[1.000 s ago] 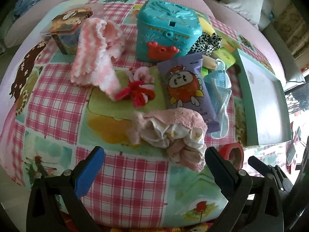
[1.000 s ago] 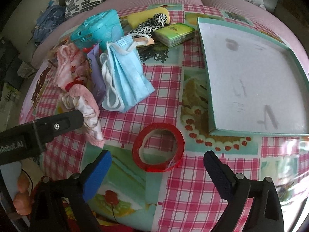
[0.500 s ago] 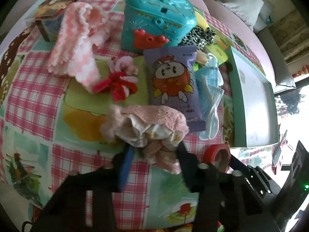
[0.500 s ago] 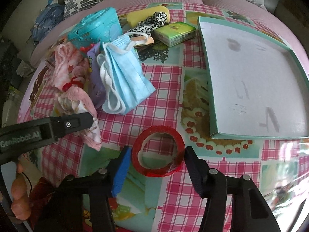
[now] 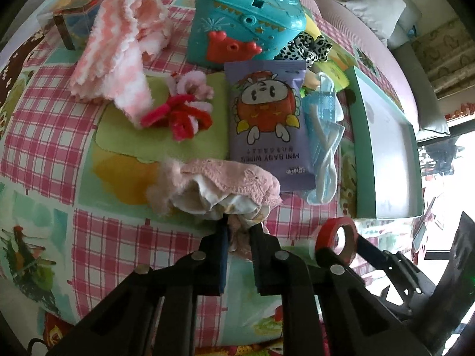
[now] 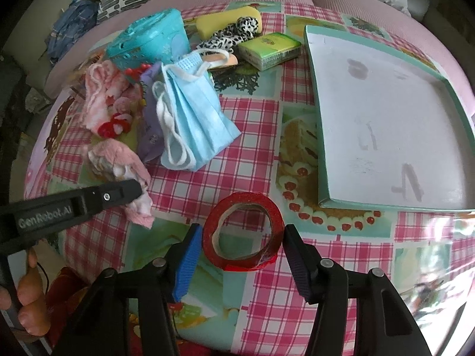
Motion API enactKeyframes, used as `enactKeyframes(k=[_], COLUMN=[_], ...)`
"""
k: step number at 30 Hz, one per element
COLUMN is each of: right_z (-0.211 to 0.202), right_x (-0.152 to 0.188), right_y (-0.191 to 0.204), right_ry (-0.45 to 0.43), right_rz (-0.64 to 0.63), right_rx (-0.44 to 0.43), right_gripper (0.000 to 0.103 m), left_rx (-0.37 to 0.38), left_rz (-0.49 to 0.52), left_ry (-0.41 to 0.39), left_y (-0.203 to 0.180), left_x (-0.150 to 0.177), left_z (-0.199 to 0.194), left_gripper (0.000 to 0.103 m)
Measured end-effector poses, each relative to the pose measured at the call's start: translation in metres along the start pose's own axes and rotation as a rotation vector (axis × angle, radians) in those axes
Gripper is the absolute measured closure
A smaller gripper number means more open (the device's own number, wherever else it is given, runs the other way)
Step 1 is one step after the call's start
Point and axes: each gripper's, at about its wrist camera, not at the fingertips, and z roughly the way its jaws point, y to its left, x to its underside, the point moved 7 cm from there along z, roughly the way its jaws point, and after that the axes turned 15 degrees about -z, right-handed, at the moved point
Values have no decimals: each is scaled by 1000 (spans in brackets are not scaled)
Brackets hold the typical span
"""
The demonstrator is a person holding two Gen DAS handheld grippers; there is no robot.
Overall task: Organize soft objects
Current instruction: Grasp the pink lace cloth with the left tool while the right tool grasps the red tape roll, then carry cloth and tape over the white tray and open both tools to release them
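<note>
Where the left wrist view began, the left tongs [image 5: 240, 231] were pinched nearly together on the near, hanging end of the pink cloth bundle [image 5: 219, 190], which lay on the checked worktop [image 5: 53, 124] just beyond the tips. That view showed the bundle's long axis running across the frame, left to right, with pale folds tucked under its pink knitted top. From the right wrist view the same bundle [image 6: 118, 163] appeared side-on, running from far-left down to a loose tail at the near-right, with one black arm of the left tongs [image 6: 118, 192] laid over it; whether that grip was closed could not be told from there.

Only the right wrist view showed the right tongs [image 6: 240, 243] plainly: spread apart, one finger on either side of the red tape roll [image 6: 242, 231], close beside it, though contact could not be told. The left view caught that roll [image 5: 337, 237] merely at its right edge.

Farther off lay the purple wipes pack [image 5: 267, 124], lengthwise away from the left camera, with the blue face masks [image 6: 193, 112] just beside it. A red and pink scrunchie [image 5: 181, 112] and a pink striped knit [image 5: 118, 56] sat to the left. Beyond stood the teal case [image 5: 246, 20], and the teal-rimmed tray [image 6: 323, 136] lay at the right.
</note>
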Motion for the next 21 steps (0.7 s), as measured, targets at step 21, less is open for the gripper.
enactKeyframes(k=[21], right_z=[-76], right_x=[-8], right_y=[-10], right_ry=[-103], right_rz=[38], right_rx=[4], right_gripper=[45], left_rx=[106], left_rz=[51], left_ry=[-161], left_y=[-10], left_x=[4], left_z=[-97], left_gripper=[89])
